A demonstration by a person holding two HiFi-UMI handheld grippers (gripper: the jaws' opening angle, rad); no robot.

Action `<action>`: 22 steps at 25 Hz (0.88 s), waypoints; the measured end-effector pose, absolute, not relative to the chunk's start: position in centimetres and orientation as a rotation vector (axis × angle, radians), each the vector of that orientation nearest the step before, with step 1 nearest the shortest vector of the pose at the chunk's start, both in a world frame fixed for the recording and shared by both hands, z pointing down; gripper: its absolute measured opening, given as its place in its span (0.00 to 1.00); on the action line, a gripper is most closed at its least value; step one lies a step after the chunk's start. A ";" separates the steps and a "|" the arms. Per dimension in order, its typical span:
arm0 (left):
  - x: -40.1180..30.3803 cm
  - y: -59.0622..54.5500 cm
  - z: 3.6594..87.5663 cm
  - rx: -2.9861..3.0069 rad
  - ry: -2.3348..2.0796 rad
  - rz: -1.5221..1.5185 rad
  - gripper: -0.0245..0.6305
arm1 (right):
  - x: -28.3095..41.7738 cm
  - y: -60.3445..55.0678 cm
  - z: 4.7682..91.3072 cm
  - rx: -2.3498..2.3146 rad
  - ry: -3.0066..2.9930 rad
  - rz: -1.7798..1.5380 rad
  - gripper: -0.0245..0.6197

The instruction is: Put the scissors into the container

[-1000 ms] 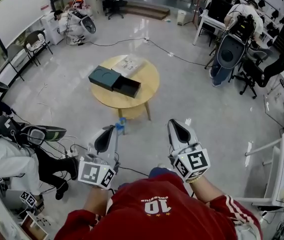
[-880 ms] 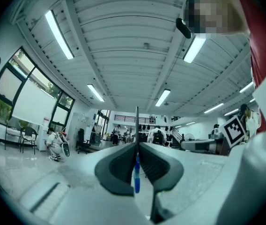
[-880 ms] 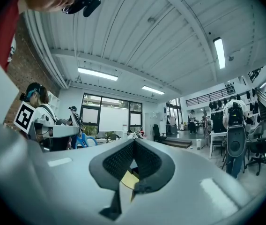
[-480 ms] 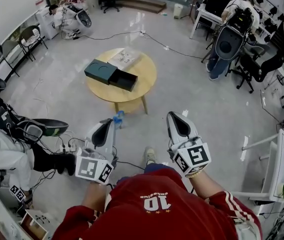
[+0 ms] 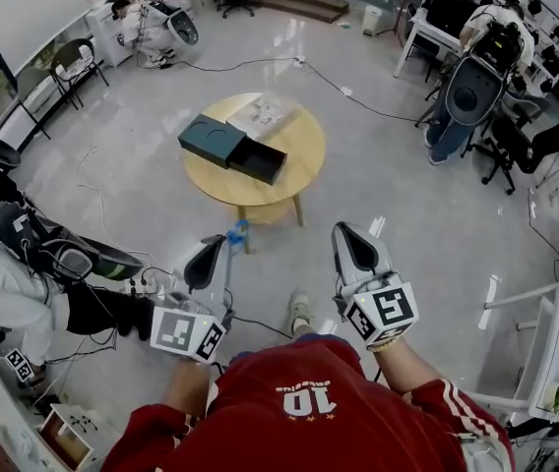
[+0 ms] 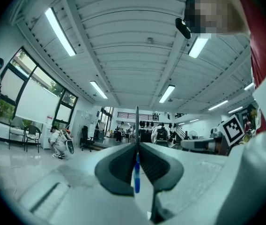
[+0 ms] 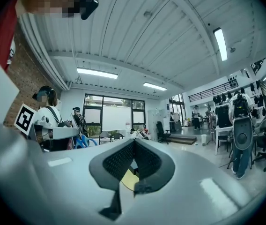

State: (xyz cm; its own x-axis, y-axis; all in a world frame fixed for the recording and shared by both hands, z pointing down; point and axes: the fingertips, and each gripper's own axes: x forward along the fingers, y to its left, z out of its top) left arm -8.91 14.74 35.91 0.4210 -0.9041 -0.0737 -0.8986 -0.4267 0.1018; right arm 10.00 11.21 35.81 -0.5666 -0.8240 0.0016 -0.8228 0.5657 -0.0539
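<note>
Your left gripper [image 5: 225, 250] sits in the lower left of the head view, its jaws clamped on the scissors [image 5: 237, 234], whose blue end sticks out past the jaw tips toward the middle of the frame. In the left gripper view the two dark pads press together on the scissors [image 6: 136, 172]: a thin blue strip runs down between them and a narrow metal blade stands straight up above the tips. Your right gripper [image 5: 346, 234] is beside it, lower right of centre, and in the right gripper view its jaws meet at the tips with nothing between them. The container [image 5: 228, 148], a dark green box with its drawer pulled out to the right, lies on the round wooden table [image 5: 299, 177] in the upper middle of the head view, well apart from both grippers. The scissors are held over bare floor between you and the table.
</note>
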 end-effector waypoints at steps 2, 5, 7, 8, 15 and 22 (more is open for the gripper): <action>-9.1 13.6 35.9 2.602 -1.663 -0.175 0.07 | 9.7 10.0 35.9 -1.436 2.765 -0.081 0.03; -9.1 11.8 36.1 2.593 -1.668 -0.167 0.07 | 9.2 7.7 36.0 -1.408 2.784 -0.093 0.03; -8.9 10.2 36.0 2.588 -1.671 -0.163 0.07 | 9.0 6.0 35.9 -1.389 2.795 -0.091 0.03; -8.8 9.4 36.0 2.586 -1.673 -0.161 0.07 | 8.9 5.1 35.8 -1.380 2.798 -0.090 0.03; -7.8 3.2 35.9 2.564 -1.700 -0.132 0.07 | 9.3 -1.4 35.8 -1.315 2.817 -0.120 0.03; -6.8 -0.9 35.8 2.545 -1.742 -0.084 0.07 | 9.4 -6.1 36.5 -1.240 2.834 -0.168 0.03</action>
